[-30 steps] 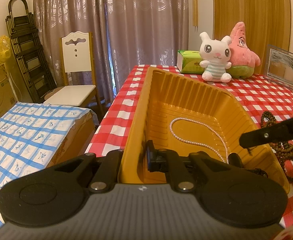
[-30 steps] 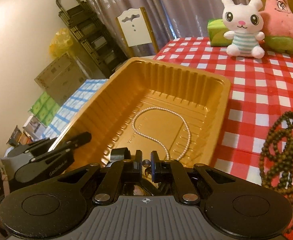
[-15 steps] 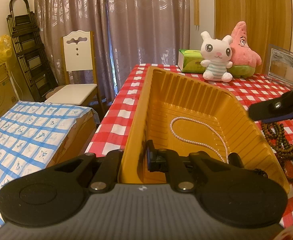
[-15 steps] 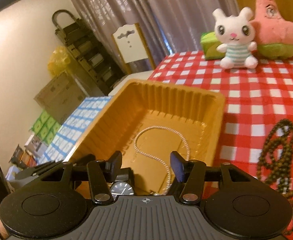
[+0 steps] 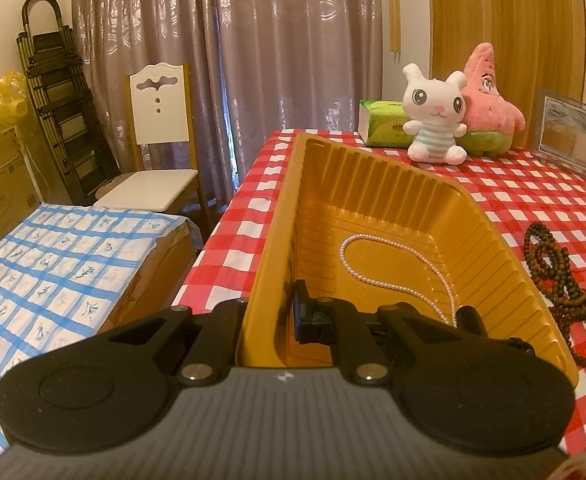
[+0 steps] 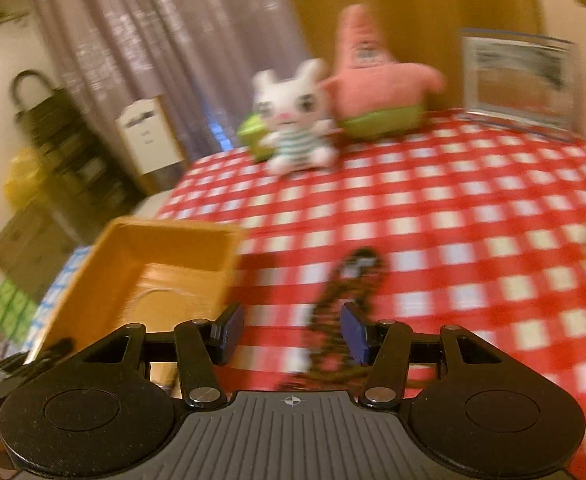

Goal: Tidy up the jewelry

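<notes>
A gold plastic tray (image 5: 489,248) sits on the red checked table, also in the right wrist view (image 6: 105,276). A white pearl necklace (image 5: 397,276) lies in it, with a dark watch (image 5: 469,318) at the near end. My left gripper (image 5: 271,320) is shut on the tray's near left wall. A brown bead necklace (image 5: 561,276) lies on the cloth to the right of the tray. My right gripper (image 6: 291,334) is open and empty, just above the brown beads (image 6: 345,304); that view is blurred.
A white bunny plush (image 5: 435,116), pink starfish plush (image 5: 487,100), green tissue pack (image 5: 381,128) and picture frame (image 5: 573,136) stand at the table's back. A white chair (image 5: 157,152), folded ladder (image 5: 57,108) and covered box (image 5: 53,264) are off the table's left.
My right gripper opened, let the watch go into the tray, and swung right over the brown beads. The left gripper has kept its hold on the tray wall.
</notes>
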Available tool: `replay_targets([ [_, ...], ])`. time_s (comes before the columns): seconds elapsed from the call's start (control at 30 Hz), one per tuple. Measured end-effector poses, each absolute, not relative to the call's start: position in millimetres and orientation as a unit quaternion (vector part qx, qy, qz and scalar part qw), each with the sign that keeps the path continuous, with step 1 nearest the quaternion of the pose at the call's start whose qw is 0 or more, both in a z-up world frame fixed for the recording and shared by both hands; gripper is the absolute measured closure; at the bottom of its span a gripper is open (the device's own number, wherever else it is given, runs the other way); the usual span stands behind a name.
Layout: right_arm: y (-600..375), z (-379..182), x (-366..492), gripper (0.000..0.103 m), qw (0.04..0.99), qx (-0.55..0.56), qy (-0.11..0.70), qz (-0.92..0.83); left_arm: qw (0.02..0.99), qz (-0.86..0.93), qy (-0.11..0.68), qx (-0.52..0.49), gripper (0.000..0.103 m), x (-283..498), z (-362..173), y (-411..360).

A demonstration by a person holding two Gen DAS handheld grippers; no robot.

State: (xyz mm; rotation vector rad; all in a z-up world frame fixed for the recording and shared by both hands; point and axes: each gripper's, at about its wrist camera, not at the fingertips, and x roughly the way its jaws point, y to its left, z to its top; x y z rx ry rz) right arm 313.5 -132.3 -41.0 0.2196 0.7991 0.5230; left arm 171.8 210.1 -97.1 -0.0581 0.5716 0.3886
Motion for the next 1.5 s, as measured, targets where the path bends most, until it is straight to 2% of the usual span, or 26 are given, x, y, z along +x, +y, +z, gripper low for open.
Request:
replay_targets([
  [0.37,-190.0,-45.8,301.2,0.049,0.887,0.079,0.403,0.210,0.939,0.198,0.282,-0.023,0.095,173.1,-96.6,205.3],
  [1.03,-116.7,-82.9,291.7,0.050,0.849,-0.033,0.422,0.315,0.936,0.204,0.286,-0.026,0.095,171.5,-97.5,201.2],
  [1.1,-109.0,-90.2,290.6,0.056,0.847,-0.050,0.425,0.317,0.936,0.204,0.287,-0.026,0.095,171.6,-97.6,201.4],
  [1.13,-105.2,-94.5,290.9,0.069,0.844,-0.058,0.427,0.320,0.936,0.204,0.287,-0.026,0.095,171.4,-97.6,201.5],
  [1.17,-101.2,-99.0,291.9,0.077,0.841,-0.065,0.432,0.319,0.936,0.204,0.287,-0.026,0.095,171.7,-97.6,201.4],
  [1.5,-73.0,-124.0,297.3,0.092,0.842,-0.136,0.430,0.297,0.935,0.203,0.288,-0.029,0.094,173.0,-99.4,202.1],
])
